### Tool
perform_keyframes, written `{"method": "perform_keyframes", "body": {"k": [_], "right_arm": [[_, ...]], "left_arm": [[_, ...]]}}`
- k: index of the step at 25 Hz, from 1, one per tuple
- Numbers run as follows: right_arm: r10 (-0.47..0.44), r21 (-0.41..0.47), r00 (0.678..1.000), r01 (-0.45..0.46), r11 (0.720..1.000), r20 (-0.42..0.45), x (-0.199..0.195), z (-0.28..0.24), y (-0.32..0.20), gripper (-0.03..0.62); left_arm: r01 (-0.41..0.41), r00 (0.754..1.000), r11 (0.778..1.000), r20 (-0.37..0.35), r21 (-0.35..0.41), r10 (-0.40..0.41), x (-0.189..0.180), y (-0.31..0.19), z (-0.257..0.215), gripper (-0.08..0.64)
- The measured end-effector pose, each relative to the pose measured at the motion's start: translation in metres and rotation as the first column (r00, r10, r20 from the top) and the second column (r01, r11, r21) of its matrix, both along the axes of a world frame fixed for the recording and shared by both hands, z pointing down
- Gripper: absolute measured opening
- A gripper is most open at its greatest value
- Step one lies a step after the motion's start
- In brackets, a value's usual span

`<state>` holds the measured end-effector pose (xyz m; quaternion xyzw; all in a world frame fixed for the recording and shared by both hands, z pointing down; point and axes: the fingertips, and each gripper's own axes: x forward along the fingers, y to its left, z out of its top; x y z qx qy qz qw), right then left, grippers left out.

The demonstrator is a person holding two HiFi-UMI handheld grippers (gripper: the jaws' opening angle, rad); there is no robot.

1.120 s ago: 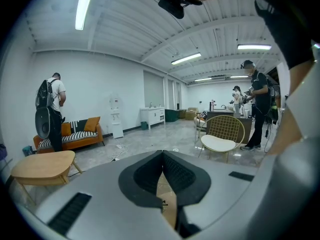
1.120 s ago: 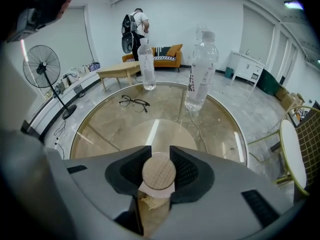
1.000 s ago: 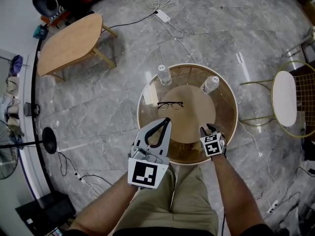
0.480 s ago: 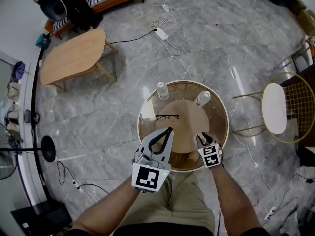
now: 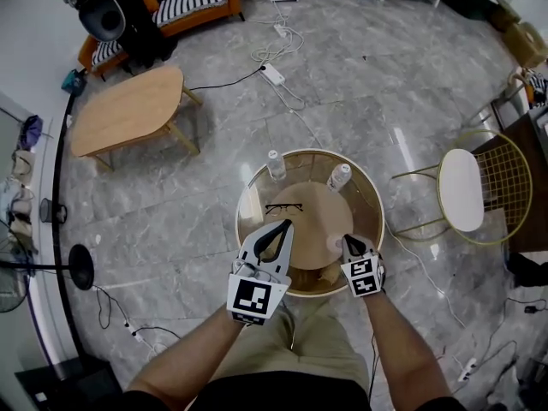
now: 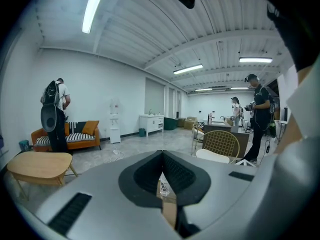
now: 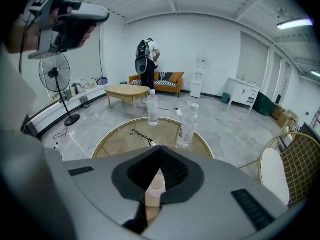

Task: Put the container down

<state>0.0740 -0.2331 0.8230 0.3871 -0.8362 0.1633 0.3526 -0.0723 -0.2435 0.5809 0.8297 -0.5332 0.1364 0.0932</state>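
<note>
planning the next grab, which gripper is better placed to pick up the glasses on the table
Left, probably. The left gripper lines up with the glasses just beyond its tips; the right gripper is off to their right. Both are shut, so it must open first.

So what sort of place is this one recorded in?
Probably an open-plan office lounge or lab space. An orange sofa, a wooden coffee table and a round glass table stand on polished stone-look flooring, under ceiling strip lights.

Round table point(image 5: 253, 217): near rim hidden behind right gripper point(image 5: 347, 241); pale container point(image 7: 152, 185) on it mostly masked, shape unclear.
</note>
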Motion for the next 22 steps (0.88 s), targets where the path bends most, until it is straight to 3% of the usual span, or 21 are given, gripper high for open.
{"method": "perform_keyframes", "body": {"k": [4,8,12,22], "right_arm": [[0.030,0.001,0.999,-0.030,1.000,0.020,0.004,-0.031,0.008,0.014],[0.049,0.012,0.998,-0.049,0.999,0.040,0.005,-0.056,0.015,0.014],[0.025,0.037,0.998,-0.028,0.999,0.056,0.000,-0.082,0.021,0.014],[-0.021,0.071,0.991,0.011,0.997,0.136,-0.017,-0.138,0.024,0.014]], "left_arm": [[-0.022,0.999,1.000,0.035,0.005,0.022,0.002,0.004,-0.014,0.014],[-0.029,0.999,0.999,0.022,0.018,0.028,0.001,0.008,-0.031,0.014],[-0.001,1.000,1.000,-0.016,0.017,0.001,-0.006,0.010,-0.046,0.015],[0.015,1.000,0.999,-0.017,0.044,-0.014,-0.030,0.016,-0.072,0.015]]}}
